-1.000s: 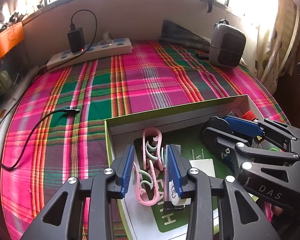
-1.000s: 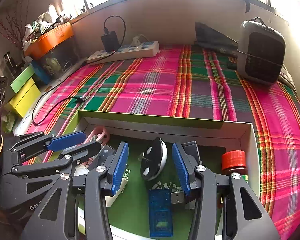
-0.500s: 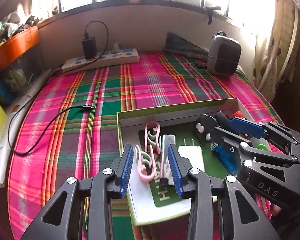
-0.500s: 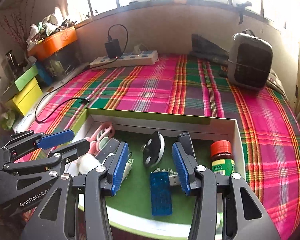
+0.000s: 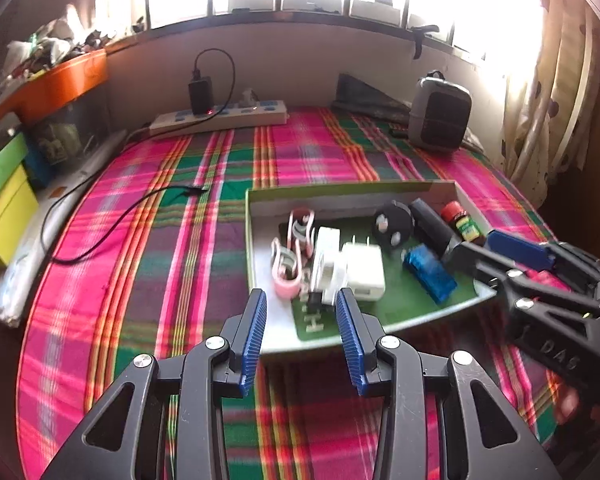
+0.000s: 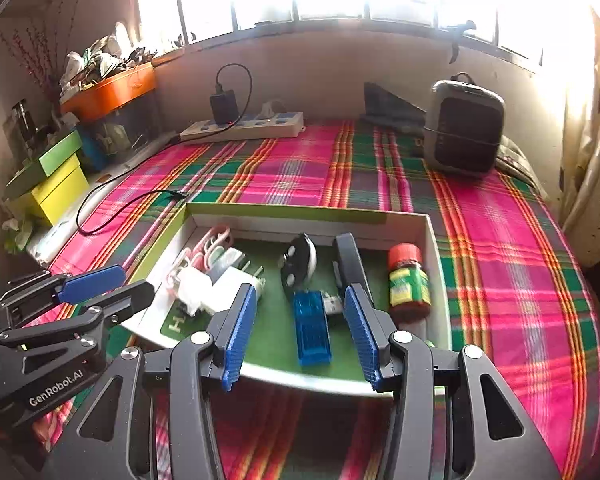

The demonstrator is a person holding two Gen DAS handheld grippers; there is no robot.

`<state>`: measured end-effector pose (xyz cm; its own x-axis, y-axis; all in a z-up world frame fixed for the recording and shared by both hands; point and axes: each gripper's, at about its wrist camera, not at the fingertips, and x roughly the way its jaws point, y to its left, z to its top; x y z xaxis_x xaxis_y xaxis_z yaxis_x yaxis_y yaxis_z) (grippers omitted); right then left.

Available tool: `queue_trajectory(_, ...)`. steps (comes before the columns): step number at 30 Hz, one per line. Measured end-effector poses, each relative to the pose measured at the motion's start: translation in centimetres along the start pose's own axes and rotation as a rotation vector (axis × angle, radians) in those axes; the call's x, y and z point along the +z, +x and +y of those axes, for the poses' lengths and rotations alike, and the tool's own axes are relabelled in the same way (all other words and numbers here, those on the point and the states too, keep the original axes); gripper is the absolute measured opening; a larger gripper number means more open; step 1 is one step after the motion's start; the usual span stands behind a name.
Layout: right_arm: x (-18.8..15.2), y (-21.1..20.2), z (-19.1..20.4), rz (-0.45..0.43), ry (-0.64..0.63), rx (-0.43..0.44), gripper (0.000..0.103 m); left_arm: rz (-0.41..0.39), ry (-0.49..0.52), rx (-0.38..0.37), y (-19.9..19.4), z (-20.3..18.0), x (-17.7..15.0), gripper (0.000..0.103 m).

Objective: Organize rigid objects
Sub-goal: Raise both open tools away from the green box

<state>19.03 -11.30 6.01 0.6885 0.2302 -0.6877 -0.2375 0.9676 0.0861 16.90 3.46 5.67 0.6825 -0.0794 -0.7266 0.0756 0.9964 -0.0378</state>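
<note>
Plaid-covered tabletop (image 5: 148, 280) under a bright window.
Both tongs, left (image 5: 300, 336) and right (image 6: 300, 336), have backed away spread and empty; the objects lie in the box (image 6: 300, 216), apparently sorted.

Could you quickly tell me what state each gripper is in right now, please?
Left gripper: open, holding nothing, above the near edge of the box.
Right gripper: open, holding nothing, also above the box's near edge.
</note>
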Motion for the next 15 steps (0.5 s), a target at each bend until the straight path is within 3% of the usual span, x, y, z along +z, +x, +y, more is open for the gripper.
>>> queue_trajectory(5,-1.5,-1.7,-0.4,-0.002,0.001,-0.027,0.048,0.006,-0.029,0.005,-1.0,-0.2,-2.2,0.035)
queue_trajectory(8,-2.6,-2.3,-0.7,0.011,0.000,-0.042,0.048,0.001,-0.002,0.069,-1.4,-0.7,-3.5,0.036)
queue_trajectory(15,-5.4,-2.6,-1.3,0.070,-0.017,-0.084,0.052,0.047,-0.033,0.050,-1.2,-0.6,-5.8,0.036)
